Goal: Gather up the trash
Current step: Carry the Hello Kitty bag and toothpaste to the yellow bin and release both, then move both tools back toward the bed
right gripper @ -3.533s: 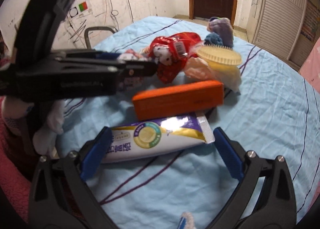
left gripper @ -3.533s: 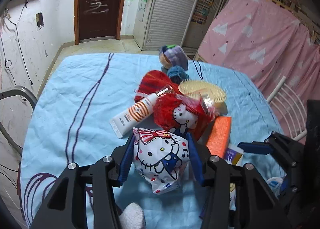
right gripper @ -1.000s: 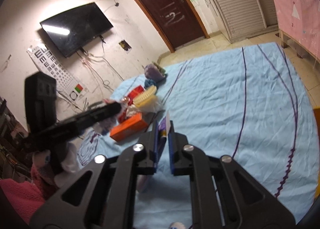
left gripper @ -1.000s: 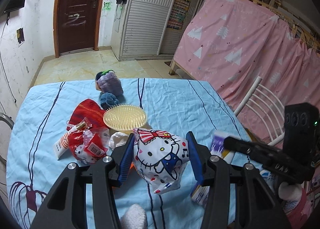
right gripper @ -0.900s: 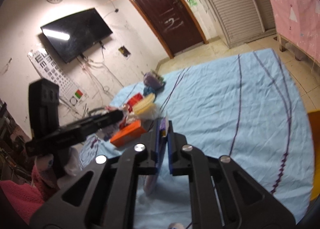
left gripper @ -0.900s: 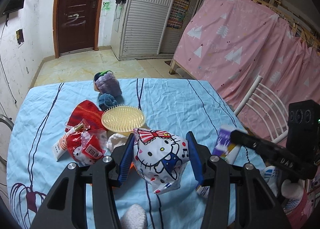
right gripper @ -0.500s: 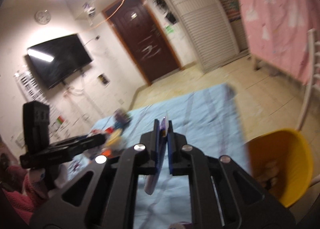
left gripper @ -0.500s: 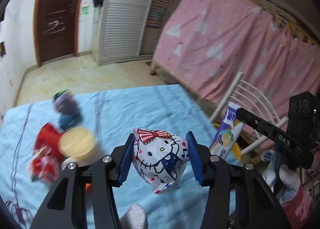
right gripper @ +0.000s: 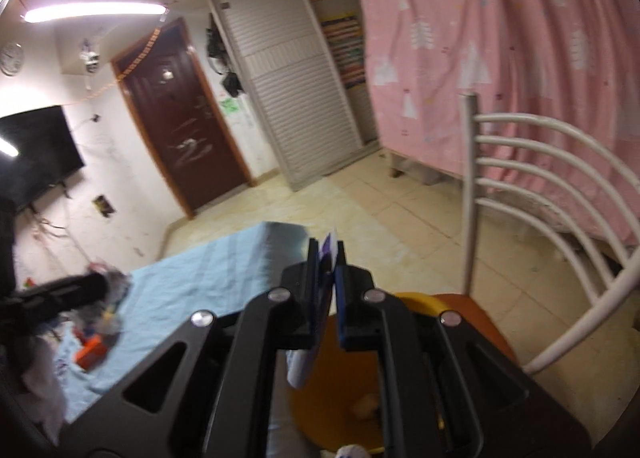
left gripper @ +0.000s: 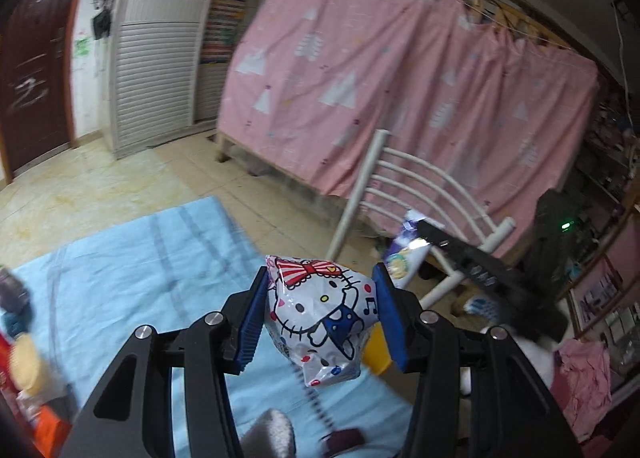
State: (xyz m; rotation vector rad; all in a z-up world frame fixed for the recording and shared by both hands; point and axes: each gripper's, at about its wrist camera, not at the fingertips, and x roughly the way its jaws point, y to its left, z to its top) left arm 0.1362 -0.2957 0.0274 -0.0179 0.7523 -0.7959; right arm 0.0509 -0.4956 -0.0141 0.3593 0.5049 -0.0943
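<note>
My left gripper (left gripper: 320, 278) is shut on a puffy Hello Kitty snack bag (left gripper: 320, 314), held in the air above the right end of the blue-clothed table (left gripper: 140, 258). A purple and white tube (right gripper: 304, 362) hangs down from my right gripper (right gripper: 326, 254), whose blue pads are shut on its flat end. Below the tube stands a yellow bin (right gripper: 418, 300) with something pale at its bottom. In the left wrist view the right gripper (left gripper: 420, 228) and its tube (left gripper: 400, 258) are off to the right, and a patch of the bin (left gripper: 378, 346) shows behind the bag.
A white metal chair (right gripper: 540, 178) stands just beyond the bin, in front of a pink curtain (left gripper: 400, 78). More items lie blurred at the table's far left, among them an orange box (right gripper: 90, 346). Tiled floor leads to a brown door (right gripper: 188, 138).
Both grippers have swung right, away from the pile of items, past the table's end toward the chair and yellow bin. Each still holds its object.
</note>
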